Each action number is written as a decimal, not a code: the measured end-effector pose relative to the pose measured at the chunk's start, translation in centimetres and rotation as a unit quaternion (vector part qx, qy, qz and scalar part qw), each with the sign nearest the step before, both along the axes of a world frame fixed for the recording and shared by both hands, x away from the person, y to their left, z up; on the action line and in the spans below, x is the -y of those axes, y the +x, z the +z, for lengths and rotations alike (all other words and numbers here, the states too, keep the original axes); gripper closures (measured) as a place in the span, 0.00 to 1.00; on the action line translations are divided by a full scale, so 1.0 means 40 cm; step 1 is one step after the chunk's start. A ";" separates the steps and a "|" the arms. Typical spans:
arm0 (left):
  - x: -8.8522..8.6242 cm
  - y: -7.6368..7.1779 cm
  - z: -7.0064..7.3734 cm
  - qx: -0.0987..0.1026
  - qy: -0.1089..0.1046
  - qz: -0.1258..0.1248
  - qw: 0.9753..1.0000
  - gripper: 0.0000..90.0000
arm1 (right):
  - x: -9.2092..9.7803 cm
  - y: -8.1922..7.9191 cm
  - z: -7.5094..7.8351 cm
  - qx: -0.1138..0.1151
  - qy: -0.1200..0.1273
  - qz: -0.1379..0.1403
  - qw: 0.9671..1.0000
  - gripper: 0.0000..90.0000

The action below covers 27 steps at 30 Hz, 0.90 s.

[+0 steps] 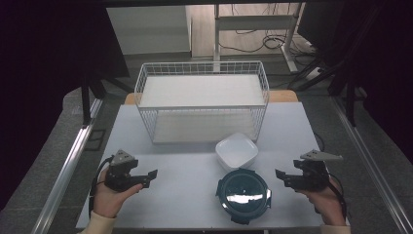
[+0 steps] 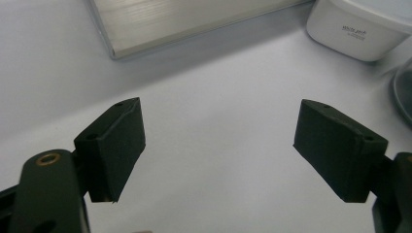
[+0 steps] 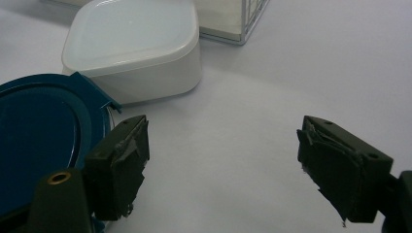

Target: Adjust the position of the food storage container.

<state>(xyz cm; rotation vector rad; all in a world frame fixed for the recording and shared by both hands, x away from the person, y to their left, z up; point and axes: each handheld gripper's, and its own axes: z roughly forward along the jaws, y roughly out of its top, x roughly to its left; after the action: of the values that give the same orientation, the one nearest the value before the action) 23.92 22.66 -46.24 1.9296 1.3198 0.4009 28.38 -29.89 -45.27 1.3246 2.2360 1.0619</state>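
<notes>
Two grippers, jaws wide, empty: left gripper (image 1: 152, 176), right gripper (image 1: 281, 176) | round dark-blue clip-lidded container (image 1: 243, 191) at table (image 1: 185, 195) near edge, touching square white plastic tub (image 1: 236, 150) | risk: side clips catch a jaw, container skids off near edge

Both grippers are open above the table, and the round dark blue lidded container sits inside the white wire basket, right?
Not quite. The round dark blue lidded container sits on the table, in front of the white wire basket, as the high view shows. The left gripper and right gripper are open.
</notes>
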 end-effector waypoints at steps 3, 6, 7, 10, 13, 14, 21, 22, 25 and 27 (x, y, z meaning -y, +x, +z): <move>-0.007 -0.003 -0.004 -0.006 -0.005 0.003 1.000 0.20 | 0.000 0.006 0.004 -0.003 -0.004 0.001 1.000 0.21; -0.008 -0.005 -0.006 -0.008 -0.004 0.002 1.000 0.20 | 0.000 0.012 0.005 -0.006 -0.010 0.006 1.000 0.21; -0.007 -0.006 -0.007 -0.009 -0.002 0.002 1.000 0.20 | 0.000 0.012 0.005 -0.006 -0.010 0.006 1.000 0.21; -0.004 -0.008 -0.011 -0.013 -0.001 -0.001 1.000 0.20 | -0.001 0.015 0.011 -0.013 -0.015 0.008 1.000 0.23; -0.004 -0.008 -0.011 -0.014 -0.001 -0.005 1.000 0.20 | 0.000 0.011 0.021 -0.013 -0.023 0.010 1.000 0.26; -0.005 -0.007 -0.011 -0.015 -0.004 -0.005 1.000 0.20 | 0.001 0.010 0.025 -0.013 -0.024 0.011 1.000 0.27; -0.008 -0.002 -0.017 -0.020 -0.007 -0.008 1.000 0.20 | -0.013 0.013 0.048 -0.018 -0.036 0.031 0.999 0.38; -0.008 -0.002 -0.017 -0.021 -0.007 -0.008 1.000 0.20 | -0.021 0.019 0.053 -0.021 -0.041 0.036 0.998 0.41; -0.006 -0.005 -0.013 -0.020 -0.010 -0.012 1.000 0.20 | -0.032 0.027 0.057 -0.031 -0.045 0.041 0.998 0.47; -0.005 -0.006 -0.011 -0.019 -0.010 -0.014 1.000 0.20 | -0.037 0.029 0.058 -0.034 -0.046 0.045 0.997 0.49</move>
<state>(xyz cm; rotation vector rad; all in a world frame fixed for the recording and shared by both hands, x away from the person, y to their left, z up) 23.69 22.85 -46.69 1.9459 1.3156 0.3376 29.54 -28.41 -42.96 1.2505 2.3836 0.9432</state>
